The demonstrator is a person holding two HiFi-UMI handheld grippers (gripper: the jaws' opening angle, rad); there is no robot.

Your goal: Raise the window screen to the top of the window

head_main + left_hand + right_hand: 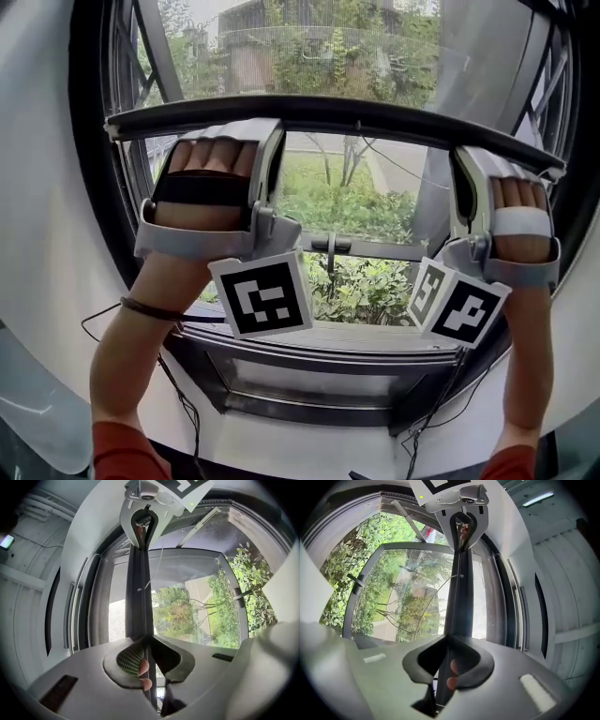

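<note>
left gripper (145, 654): jaws clamped on the dark window screen bar (356, 114), which runs straight out from between them toward the other gripper. right gripper (451, 660): jaws likewise clamped on the same bar, near its opposite end, and the bar spans the window frame (94, 187) from side to side between the two sets of jaws. beyond both sets of jaws lie the pane and greenery (356, 281), and the person's fingertips (144, 667) show beside the bar within the left jaws.

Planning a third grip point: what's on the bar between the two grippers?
Head view: the bar between left gripper and right gripper is bare except a small stud mid-span with a thin cord.
</note>
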